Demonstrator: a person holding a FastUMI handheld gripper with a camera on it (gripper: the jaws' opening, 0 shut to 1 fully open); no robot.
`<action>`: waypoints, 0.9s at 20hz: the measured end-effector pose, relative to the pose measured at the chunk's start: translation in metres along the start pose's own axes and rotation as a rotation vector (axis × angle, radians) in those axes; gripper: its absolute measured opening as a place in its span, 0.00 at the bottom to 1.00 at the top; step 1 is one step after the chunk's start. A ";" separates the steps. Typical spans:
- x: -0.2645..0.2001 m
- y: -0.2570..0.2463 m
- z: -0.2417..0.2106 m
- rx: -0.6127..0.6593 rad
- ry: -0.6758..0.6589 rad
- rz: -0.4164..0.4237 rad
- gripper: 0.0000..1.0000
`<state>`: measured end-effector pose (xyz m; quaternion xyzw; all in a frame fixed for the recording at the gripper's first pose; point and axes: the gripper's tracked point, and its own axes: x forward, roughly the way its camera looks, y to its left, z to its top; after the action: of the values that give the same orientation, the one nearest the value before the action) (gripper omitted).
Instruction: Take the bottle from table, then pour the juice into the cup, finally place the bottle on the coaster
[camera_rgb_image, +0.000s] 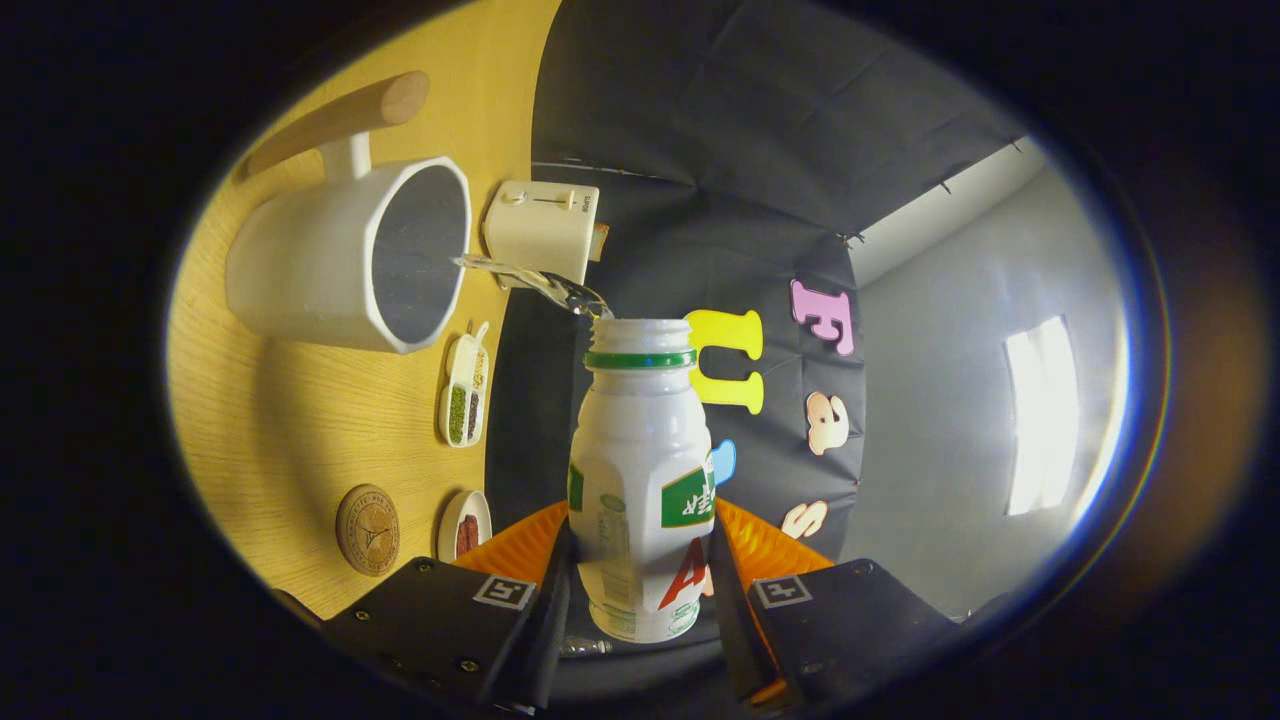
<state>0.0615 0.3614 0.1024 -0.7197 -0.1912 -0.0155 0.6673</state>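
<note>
Between the gripper's two fingers sits the bottle, a small white plastic one with a green neck ring and an open mouth, clamped at its lower body from both sides. It is tipped over hard, so the desk stands like a wall beside it, and a thin clear stream runs from the mouth toward the cup, a white faceted mug with a wooden handle, lying just beyond and to one side of the bottle's mouth.

The bottle looks light and getting lighter as it empties; its thin wall would likely dent under a hard squeeze, and the glossy label may be slippery. The hold low on the waist seems sound, keeping the neck free for pouring.

The gripper is rolled far onto its side, with the wrist presumably turned to match.

Farther along the desk lie a round wooden coaster, a small dish, a divided tray of grains and a cream toaster.
</note>
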 end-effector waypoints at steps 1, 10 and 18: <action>0.000 -0.001 -0.001 -0.003 -0.001 -0.001 0.65; 0.001 0.000 -0.001 -0.026 -0.009 -0.004 0.65; 0.001 0.000 0.000 -0.049 -0.011 -0.011 0.65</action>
<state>0.0624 0.3614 0.1030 -0.7349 -0.1981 -0.0197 0.6482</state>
